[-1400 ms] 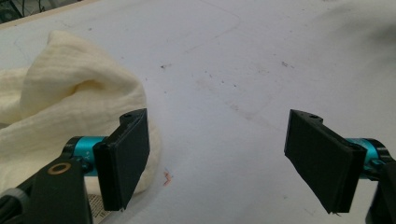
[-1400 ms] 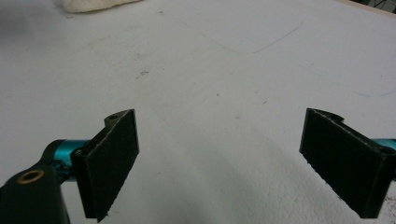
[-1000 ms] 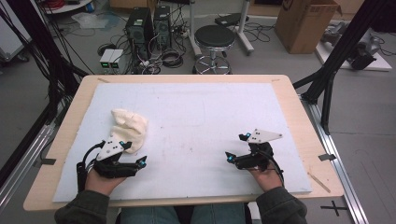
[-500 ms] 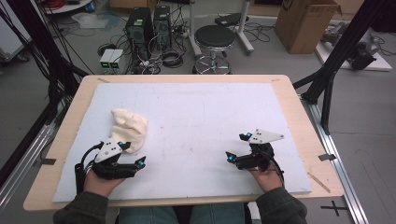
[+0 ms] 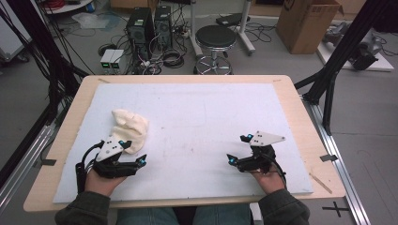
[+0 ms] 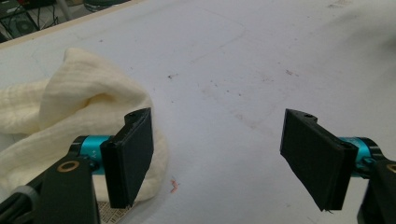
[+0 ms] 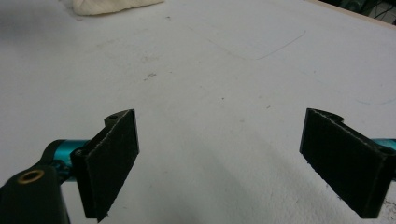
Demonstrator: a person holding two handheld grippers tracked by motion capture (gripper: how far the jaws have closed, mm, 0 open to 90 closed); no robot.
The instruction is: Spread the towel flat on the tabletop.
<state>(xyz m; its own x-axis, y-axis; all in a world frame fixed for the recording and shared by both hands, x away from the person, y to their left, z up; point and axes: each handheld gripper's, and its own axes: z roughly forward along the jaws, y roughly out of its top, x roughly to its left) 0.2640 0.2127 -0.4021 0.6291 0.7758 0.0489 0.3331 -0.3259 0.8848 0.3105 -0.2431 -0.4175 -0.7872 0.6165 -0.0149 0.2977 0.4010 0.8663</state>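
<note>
A crumpled cream cloth (image 5: 127,130) lies bunched on the left part of the white mat (image 5: 197,112) that covers the desk (image 5: 300,117), and the left gripper (image 5: 141,161) rests low just beside its near edge, jaws spread wide with nothing between them. In the left gripper view the cloth (image 6: 70,121) sits off to one side, behind and touching or nearly touching one jaw rather than centred in the gap, so the likeliest failure is a closing pinch that catches only a thin outer fold, or closes on nothing at all. A shallow bite on such soft, loosely heaped fabric would probably slip out once lifted, or drag the heap along the mat instead of raising it. Because the folds are rumpled and it is hard to tell which layer is an edge, the jaws could also seize several layers at once, leaving the cloth knotted up rather than spread. The right gripper (image 5: 230,159) rests well apart on the right of the mat, its jaws also wide open and empty; in the right gripper view the cloth (image 7: 112,5) shows far off at the top edge. If the work needs both hands, that long reach across could be mistimed, with one side pulling before the other has a hold.
</note>
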